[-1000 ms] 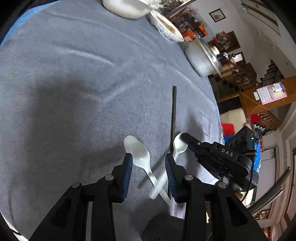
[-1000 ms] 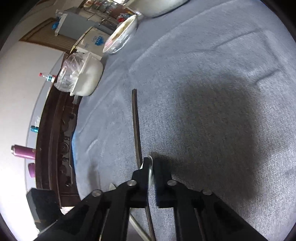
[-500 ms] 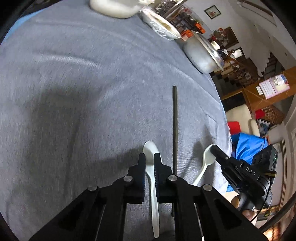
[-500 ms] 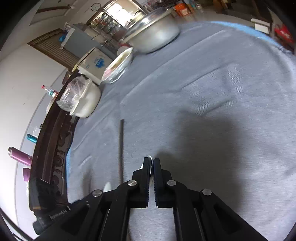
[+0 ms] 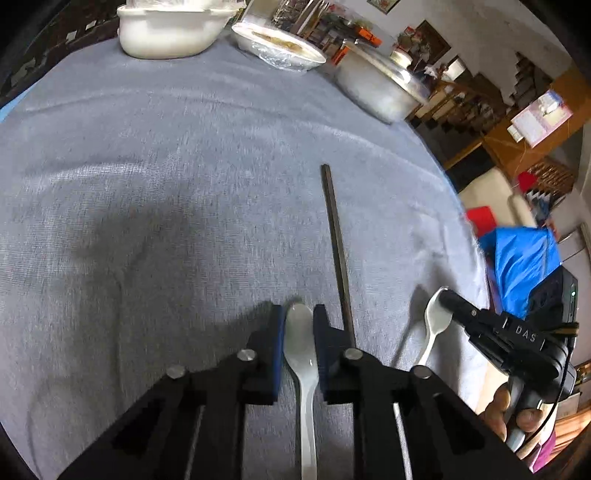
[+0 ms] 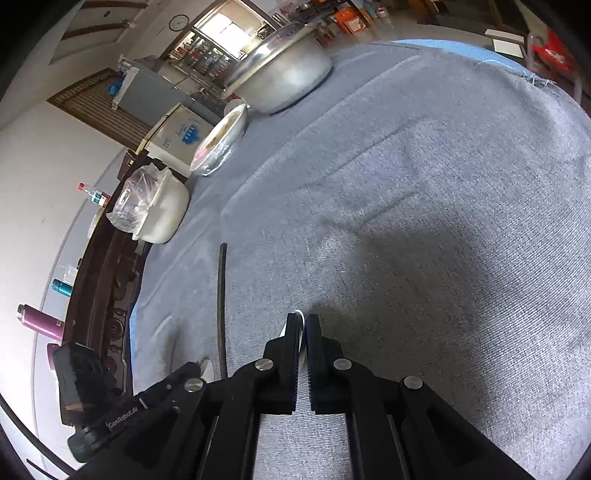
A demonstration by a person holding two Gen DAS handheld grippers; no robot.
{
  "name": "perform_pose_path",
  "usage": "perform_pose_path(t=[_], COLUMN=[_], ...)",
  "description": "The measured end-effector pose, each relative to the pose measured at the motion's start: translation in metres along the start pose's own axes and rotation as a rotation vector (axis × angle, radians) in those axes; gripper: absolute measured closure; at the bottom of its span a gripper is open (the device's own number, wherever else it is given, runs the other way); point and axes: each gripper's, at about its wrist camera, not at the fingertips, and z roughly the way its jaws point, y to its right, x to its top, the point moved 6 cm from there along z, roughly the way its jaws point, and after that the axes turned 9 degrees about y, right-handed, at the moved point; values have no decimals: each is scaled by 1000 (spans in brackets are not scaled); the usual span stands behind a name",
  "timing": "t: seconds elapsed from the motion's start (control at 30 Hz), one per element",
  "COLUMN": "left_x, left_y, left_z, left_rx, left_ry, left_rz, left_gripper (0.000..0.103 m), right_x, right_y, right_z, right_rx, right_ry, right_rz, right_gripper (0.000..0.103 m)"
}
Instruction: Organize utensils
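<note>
While both tongs are clenched, a white spoon is gripped by the left gripper and a second white spoon by the right gripper; a dark stick is seen lying between them on the grey cloth, and three dishes are ranged at its far edge.

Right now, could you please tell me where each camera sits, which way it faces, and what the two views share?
Left wrist: rides the left hand-held gripper, looking down along its fingers at the white spoon they clamp; the right hand-held gripper and a hand show at right.
Right wrist: rides the right hand-held gripper, facing the grey cloth; the left hand-held gripper shows lower left.
Shared: dark stick, metal pot, white dish.
</note>
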Motion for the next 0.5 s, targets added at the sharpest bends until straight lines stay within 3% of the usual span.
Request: perform_pose_path(t=[0.07, 0.17, 0.37, 0.43, 0.5], left_x=[2, 5, 1, -5, -11], left_y=[-9, -20, -12, -6, -1], left_z=[0, -8, -26, -23, -20], left_rx=[43, 47, -22, -20, -10], left_ry=[13, 44, 55, 25, -6], left_rz=[-7, -32, 15, 52, 88], left_gripper=[103, 103, 103, 100, 91], right_x=[0, 1, 4, 3, 1], right_y=[-1, -2, -2, 0, 1], right_z=[-3, -12, -24, -25, -26], right_rx=[0, -4, -38, -40, -44], right_ry=[8, 36, 94, 94, 96], right_rz=[-6, -26, -57, -53, -55], right_gripper=[99, 99, 99, 99, 99])
